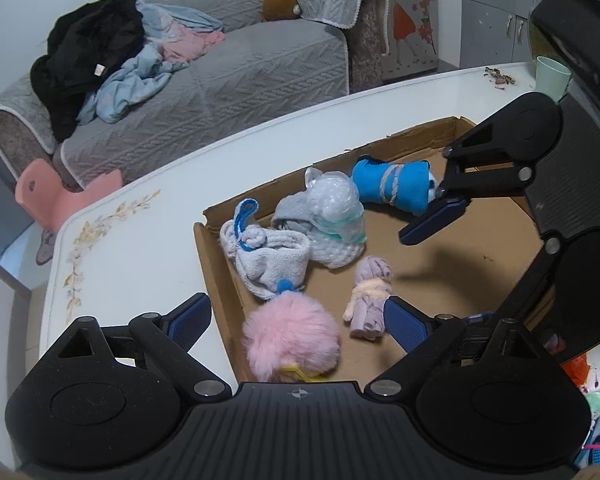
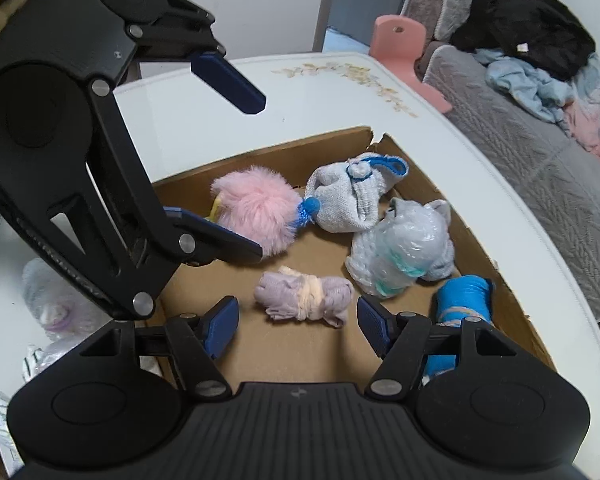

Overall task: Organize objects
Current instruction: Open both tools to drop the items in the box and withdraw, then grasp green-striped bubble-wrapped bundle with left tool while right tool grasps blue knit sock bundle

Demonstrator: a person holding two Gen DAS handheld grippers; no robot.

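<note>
A shallow cardboard box [image 1: 480, 248] sits on the white counter [image 1: 140, 220] and holds five soft things. The pink pompom [image 1: 292, 338] lies in the near left corner, with a grey knitted pouch [image 1: 268, 258] carrying a blue loop just beyond it. A plastic-wrapped bundle [image 1: 334, 220] rests against the pouch, a blue roll tied with pale string [image 1: 392, 188] lies farther back, and a lilac roll tied with cream yarn [image 1: 370, 300] lies on the box floor, apart from the rest.

The left gripper [image 1: 296, 320] hangs above the pompom with its jaws spread wide, touching nothing. The right gripper [image 2: 296, 330] hovers over the lilac roll with its jaws released; the roll lies between and ahead of the pads, not pressed.

The left wrist view alone shows a pale green cup [image 1: 552, 76] at the far counter edge, a grey cabinet [image 1: 492, 28] and a brown stuffed toy [image 1: 280, 6] on the sofa [image 1: 220, 80]. It also shows the right gripper from the side, one pad close by the blue roll. The right wrist view alone shows a white wrapped bundle [image 2: 56, 300] on the counter outside the box, and the left gripper from the side, its lower pad in front of the pompom. Both show the pink chair [image 2: 400, 44] and a heap of clothes [image 2: 532, 60] on the sofa.
</note>
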